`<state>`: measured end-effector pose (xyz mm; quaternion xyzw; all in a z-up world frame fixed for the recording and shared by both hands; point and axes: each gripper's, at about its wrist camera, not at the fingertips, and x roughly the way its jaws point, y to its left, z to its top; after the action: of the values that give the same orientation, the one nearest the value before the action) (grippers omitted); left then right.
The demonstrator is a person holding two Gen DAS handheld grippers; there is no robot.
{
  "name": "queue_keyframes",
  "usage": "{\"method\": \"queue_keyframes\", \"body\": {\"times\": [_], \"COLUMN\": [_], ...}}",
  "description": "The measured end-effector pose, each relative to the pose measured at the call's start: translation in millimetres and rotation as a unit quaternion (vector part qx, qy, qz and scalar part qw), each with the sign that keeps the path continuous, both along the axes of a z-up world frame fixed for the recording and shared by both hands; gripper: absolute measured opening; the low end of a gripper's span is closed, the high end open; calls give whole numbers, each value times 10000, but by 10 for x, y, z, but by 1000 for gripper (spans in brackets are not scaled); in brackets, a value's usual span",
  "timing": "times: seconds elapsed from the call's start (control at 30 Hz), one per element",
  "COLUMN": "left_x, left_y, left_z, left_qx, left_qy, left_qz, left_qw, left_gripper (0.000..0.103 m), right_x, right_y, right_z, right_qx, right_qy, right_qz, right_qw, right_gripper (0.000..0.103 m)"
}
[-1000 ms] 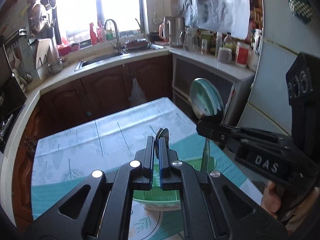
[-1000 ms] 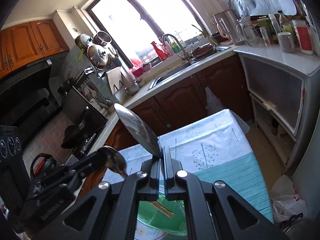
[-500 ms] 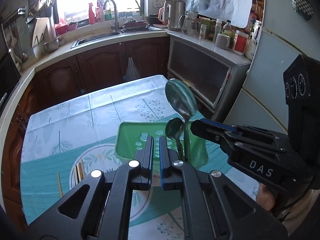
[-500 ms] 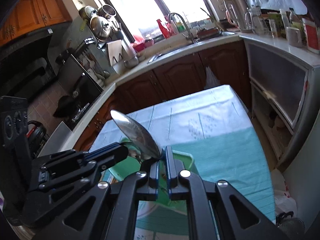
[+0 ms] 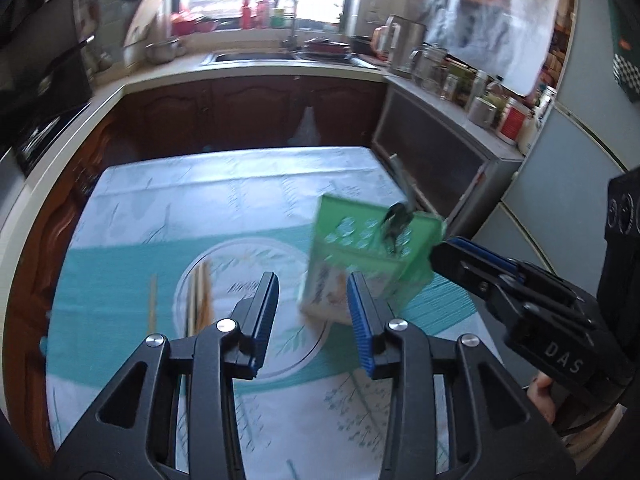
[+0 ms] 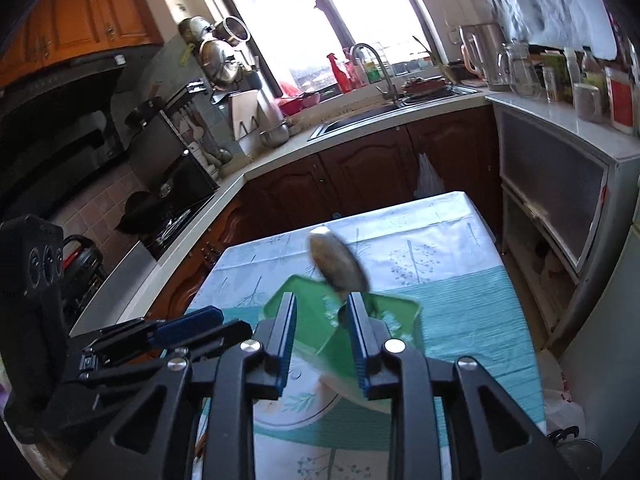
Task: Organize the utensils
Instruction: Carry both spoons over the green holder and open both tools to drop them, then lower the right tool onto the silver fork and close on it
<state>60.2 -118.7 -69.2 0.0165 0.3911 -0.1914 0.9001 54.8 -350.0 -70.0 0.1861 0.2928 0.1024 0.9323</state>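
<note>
A green perforated utensil holder [image 5: 372, 248] stands on the table right of the middle; it also shows in the right wrist view [image 6: 340, 320]. Metal spoons [image 5: 396, 220] are blurred at its top. In the right wrist view a large spoon [image 6: 338, 264] is blurred over the holder, free of the jaws. My left gripper [image 5: 314, 312] is open and empty just in front of the holder. My right gripper [image 6: 322, 334] is open and empty above it, and shows from the side in the left wrist view [image 5: 476, 268]. Several wooden chopsticks [image 5: 198, 296] lie left of the holder.
The table carries a teal and white patterned cloth [image 5: 160, 216]. Dark wood cabinets [image 5: 248, 112] and a sink counter [image 5: 280, 58] run behind it. A grey cabinet [image 5: 440, 164] with jars and a fridge [image 5: 568, 184] stand at the right.
Both grippers opened and let go of their spoons, which dropped into the green holder. Both views tilted down toward the table.
</note>
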Motion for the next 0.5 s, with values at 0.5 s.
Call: {"method": "queue_keyframes", "body": {"times": [0.5], "left_x": [-512], "left_y": [1095], "left_z": [-356], "left_qx": [185], "left_qy": [90], "left_qz": [798], "left_qw": [9966], "left_gripper": [32], "right_x": [-397], "right_y": [729], "right_z": [-193], "right_qx": [-423], "right_qy": [537], "right_qz": [629], "right_qw": [9957], "right_gripper": [26]}}
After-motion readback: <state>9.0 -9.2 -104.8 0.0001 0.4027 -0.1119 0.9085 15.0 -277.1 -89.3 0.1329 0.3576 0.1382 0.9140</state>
